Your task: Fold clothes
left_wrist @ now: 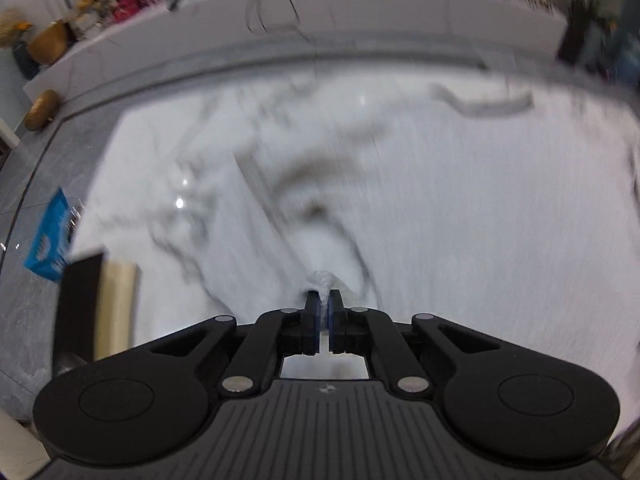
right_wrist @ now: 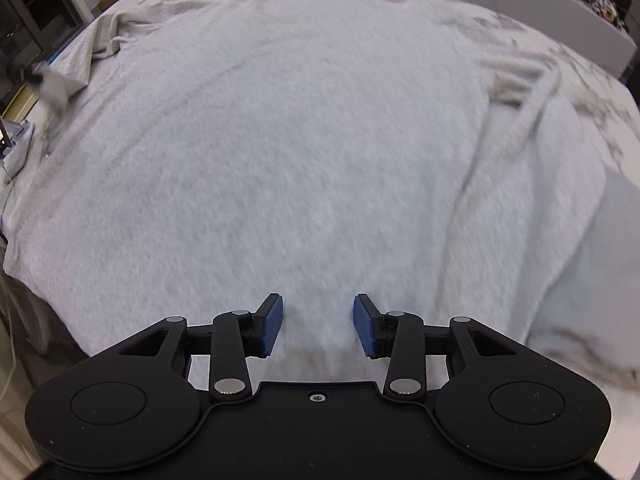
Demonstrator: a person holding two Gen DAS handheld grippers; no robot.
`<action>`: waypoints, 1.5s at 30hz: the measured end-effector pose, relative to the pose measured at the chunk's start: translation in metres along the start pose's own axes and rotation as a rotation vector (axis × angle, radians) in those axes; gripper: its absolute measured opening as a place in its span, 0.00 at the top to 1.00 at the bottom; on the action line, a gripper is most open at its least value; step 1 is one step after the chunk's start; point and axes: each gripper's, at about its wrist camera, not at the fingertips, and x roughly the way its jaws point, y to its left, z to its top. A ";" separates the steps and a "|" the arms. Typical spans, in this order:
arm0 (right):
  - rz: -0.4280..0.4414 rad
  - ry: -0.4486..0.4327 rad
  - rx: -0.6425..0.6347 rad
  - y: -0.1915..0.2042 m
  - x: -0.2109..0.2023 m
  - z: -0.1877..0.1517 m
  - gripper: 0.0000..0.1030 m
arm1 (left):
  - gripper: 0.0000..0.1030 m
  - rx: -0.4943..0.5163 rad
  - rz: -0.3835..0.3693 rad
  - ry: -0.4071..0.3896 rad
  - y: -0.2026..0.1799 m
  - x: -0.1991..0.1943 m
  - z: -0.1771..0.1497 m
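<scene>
left claw (left_wrist: 323,300) pinching grey shirt (left_wrist: 480,220)

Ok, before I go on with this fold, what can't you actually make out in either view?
- Left wrist view: which part of the shirt the left gripper is pinching; motion blur smears the cloth.
- Left wrist view: shelf clutter along the top edge; blurred and small.
- Right wrist view: the shirt's lower hem; the right gripper body covers it.
- Right wrist view: the dark object at the left edge near the sleeve; blurred and cut off.
</scene>
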 end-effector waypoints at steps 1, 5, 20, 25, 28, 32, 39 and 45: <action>0.002 0.001 -0.007 0.001 0.002 0.005 0.63 | 0.98 -0.022 -0.013 -0.029 0.005 -0.012 0.013; 0.004 -0.004 -0.034 0.002 0.006 0.025 0.63 | 0.98 -0.065 -0.082 -0.134 0.007 -0.053 0.054; -0.026 -0.053 -0.016 -0.023 0.009 0.079 0.63 | 0.98 0.081 -0.570 -0.261 -0.147 -0.051 0.138; -0.045 -0.050 0.030 -0.044 0.009 0.079 0.63 | 0.98 0.182 -0.583 -0.141 -0.217 0.025 0.104; -0.067 -0.039 0.034 -0.054 0.009 0.077 0.63 | 0.98 0.241 -0.546 -0.098 -0.242 0.060 0.076; -0.083 -0.034 0.038 -0.061 0.008 0.077 0.63 | 0.97 0.254 -0.534 -0.043 -0.252 0.087 0.047; -0.071 -0.060 -0.015 -0.049 0.002 0.076 0.63 | 0.78 0.297 -0.451 -0.051 -0.246 0.093 0.017; -0.059 -0.101 -0.097 -0.032 -0.004 0.081 0.61 | 0.59 0.282 -0.434 -0.110 -0.220 0.071 0.007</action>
